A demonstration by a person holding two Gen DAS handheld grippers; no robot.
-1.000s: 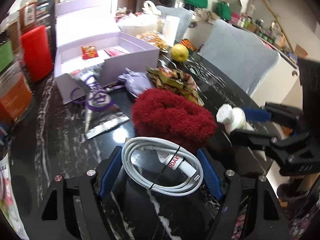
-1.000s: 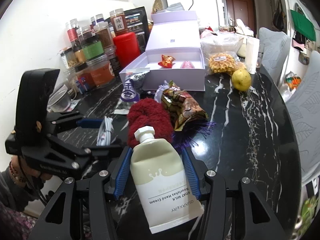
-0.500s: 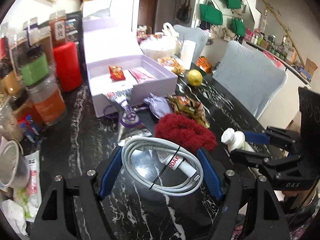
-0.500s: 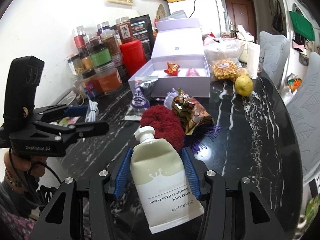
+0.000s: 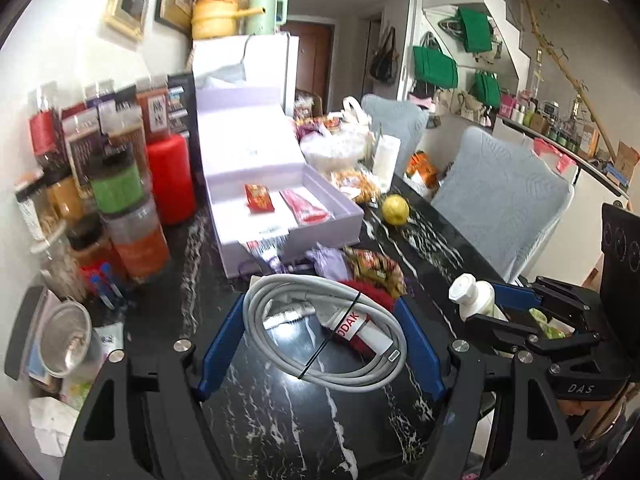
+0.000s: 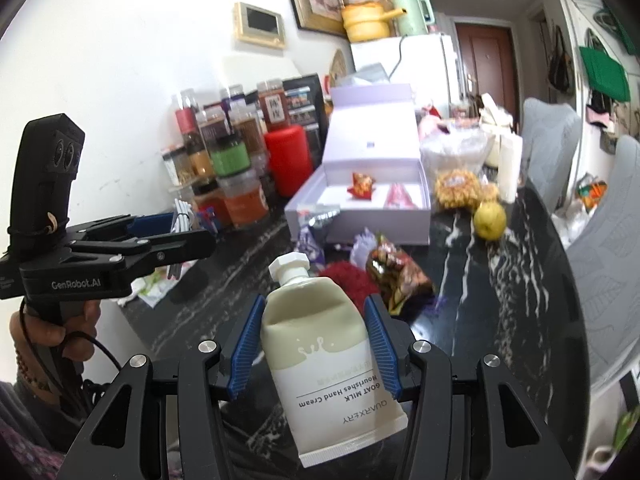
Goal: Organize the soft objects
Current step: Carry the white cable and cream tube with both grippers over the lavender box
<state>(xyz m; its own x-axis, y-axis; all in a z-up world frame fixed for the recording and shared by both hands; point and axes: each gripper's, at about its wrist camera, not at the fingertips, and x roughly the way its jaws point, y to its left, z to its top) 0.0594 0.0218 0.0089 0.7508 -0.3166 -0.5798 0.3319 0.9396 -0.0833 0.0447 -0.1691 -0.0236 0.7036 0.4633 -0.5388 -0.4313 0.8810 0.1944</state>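
My left gripper [image 5: 320, 340] is shut on a coiled white cable [image 5: 324, 332] and holds it above the black marble table [image 5: 280, 420]. My right gripper [image 6: 314, 344] is shut on a cream hand cream tube [image 6: 332, 364], cap pointing forward; the tube also shows in the left wrist view [image 5: 472, 296]. A red fluffy item [image 6: 348, 276] lies on the table beyond both grippers, partly hidden behind the cable in the left wrist view [image 5: 368, 284]. An open lilac box [image 5: 288, 216] holds two red packets.
Snack bags [image 6: 396, 272], a purple pouch [image 5: 328, 260] and a lemon [image 5: 395, 209] lie near the box. Jars and a red canister [image 5: 170, 178] line the wall at left. A metal bowl [image 5: 64, 340] sits at the near left. Grey chairs [image 5: 500, 200] stand at right.
Both grippers have risen and pulled back from the table with their loads; the red fluffy item and the box now look farther away and lower.
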